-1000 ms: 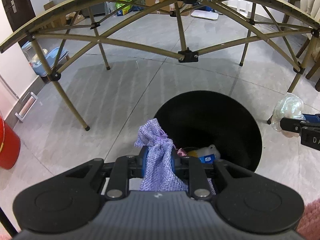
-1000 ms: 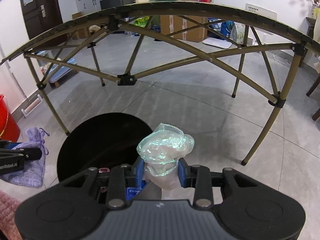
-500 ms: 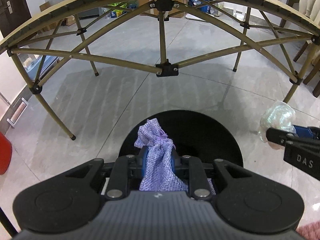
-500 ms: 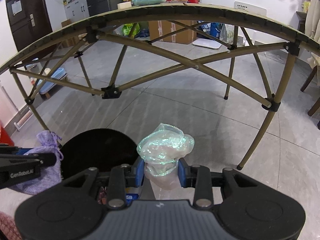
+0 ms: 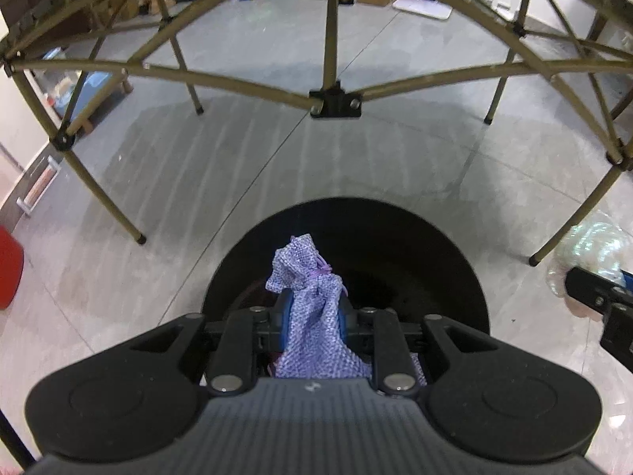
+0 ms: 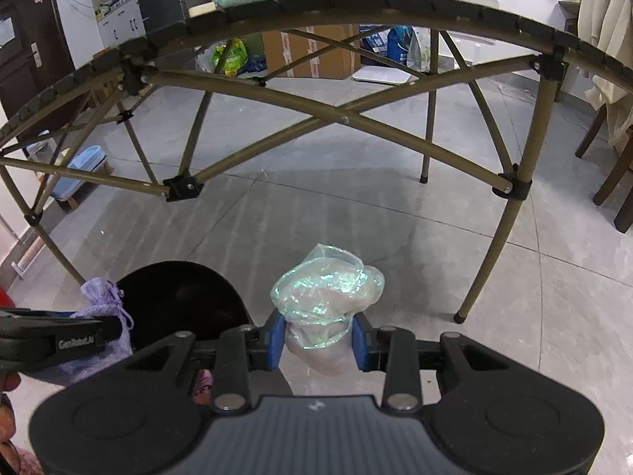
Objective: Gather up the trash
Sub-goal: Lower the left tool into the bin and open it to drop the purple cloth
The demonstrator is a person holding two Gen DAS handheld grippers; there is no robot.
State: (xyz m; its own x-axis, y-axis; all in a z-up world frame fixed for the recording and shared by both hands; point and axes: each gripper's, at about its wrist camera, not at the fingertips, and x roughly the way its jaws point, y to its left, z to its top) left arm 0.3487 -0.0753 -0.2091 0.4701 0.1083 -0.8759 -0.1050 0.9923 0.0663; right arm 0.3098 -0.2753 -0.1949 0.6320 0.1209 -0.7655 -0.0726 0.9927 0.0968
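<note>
My left tongs (image 5: pixel 312 312) grip the purple pouch (image 5: pixel 312 316) over the black bin (image 5: pixel 395 261); right tongs (image 6: pixel 316 342) clamp iridescent wrap (image 6: pixel 328 289). Next: release both inside.

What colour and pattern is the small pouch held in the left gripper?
Lilac with a fine white woven fleck, the pouch shows best in the left wrist view.

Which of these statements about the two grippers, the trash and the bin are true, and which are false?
1. The left gripper holds a purple cloth pouch. True.
2. The right gripper is empty. False: it is shut on a crumpled shiny plastic wrap.
3. The pouch is above the black bin. True.
4. The bin stands on the folding table. False: it stands on the floor.
</note>
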